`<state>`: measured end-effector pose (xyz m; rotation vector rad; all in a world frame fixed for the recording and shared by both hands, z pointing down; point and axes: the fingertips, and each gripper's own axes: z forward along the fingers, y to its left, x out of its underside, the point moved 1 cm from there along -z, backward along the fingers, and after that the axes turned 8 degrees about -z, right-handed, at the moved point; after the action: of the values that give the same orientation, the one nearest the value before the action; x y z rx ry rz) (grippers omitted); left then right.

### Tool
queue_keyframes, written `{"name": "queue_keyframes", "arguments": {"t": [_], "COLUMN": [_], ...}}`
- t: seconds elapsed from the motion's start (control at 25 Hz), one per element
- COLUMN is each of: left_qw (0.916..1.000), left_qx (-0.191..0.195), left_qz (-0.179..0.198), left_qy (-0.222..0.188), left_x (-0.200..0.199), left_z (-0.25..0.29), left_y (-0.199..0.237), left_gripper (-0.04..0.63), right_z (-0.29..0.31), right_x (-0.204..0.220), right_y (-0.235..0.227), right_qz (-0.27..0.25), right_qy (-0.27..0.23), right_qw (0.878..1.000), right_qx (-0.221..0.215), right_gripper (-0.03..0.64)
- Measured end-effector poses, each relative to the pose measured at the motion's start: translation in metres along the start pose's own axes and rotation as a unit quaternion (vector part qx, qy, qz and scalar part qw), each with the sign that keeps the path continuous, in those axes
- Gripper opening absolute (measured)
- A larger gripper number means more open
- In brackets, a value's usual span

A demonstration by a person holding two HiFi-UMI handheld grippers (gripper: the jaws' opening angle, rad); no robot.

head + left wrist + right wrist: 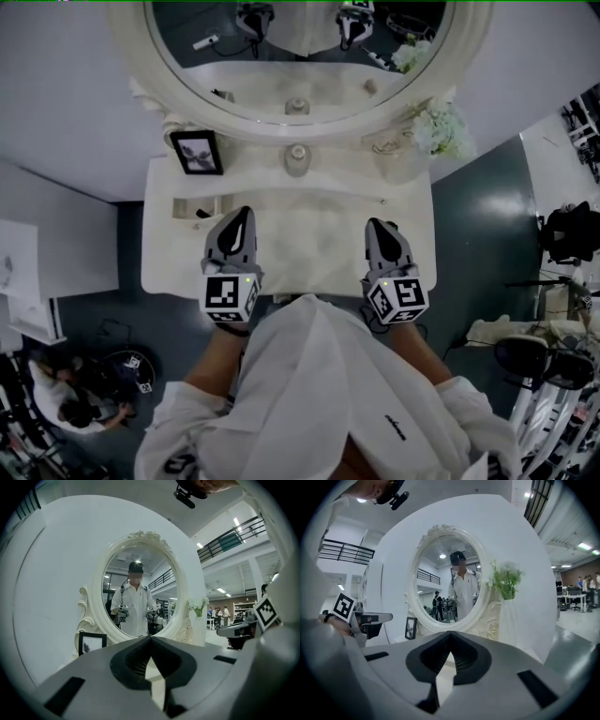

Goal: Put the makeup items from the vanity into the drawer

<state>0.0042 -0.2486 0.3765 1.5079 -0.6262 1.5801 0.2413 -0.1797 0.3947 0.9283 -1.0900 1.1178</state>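
Note:
The white vanity top (309, 246) lies below me in the head view. Small makeup items (185, 208) sit near its left edge, and a tiny piece (382, 201) lies towards the right. A round cream jar (297, 159) stands at the back centre under the oval mirror (300, 56). My left gripper (245, 216) hovers over the left half of the top, shut and empty. My right gripper (378, 226) hovers over the right half, also shut with nothing in it. Both point level at the mirror (138, 592), (450, 585), with their jaw tips meeting in the left gripper (151, 638) and right gripper (450, 633) views.
A black picture frame (197, 152) stands at the back left. A vase of white flowers (439, 129) stands at the back right, next to the mirror's carved base. A person crouches on the floor at the lower left (70, 398). Equipment stands to the right (548, 356).

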Motion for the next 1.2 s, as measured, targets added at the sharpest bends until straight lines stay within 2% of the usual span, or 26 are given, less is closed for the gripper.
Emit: {"name": "queue_keyframes", "arguments": {"t": [0.44, 1.2], "left_qw": [0.9999, 0.9999], "left_qx": [0.002, -0.006], "left_qz": [0.009, 0.009], "left_qy": [-0.008, -0.003], "left_x": [-0.012, -0.006], "left_z": [-0.005, -0.008], "left_y": [-0.008, -0.006], "left_gripper": [0.028, 0.028], "right_z": [-0.016, -0.021], "right_x": [-0.010, -0.012], "right_y": [-0.021, -0.017], "right_qz": [-0.009, -0.016], "right_qy": [-0.019, -0.024], "right_qw": [0.999, 0.999], "right_qx": [0.027, 0.020], "right_gripper": [0.017, 0.017]}}
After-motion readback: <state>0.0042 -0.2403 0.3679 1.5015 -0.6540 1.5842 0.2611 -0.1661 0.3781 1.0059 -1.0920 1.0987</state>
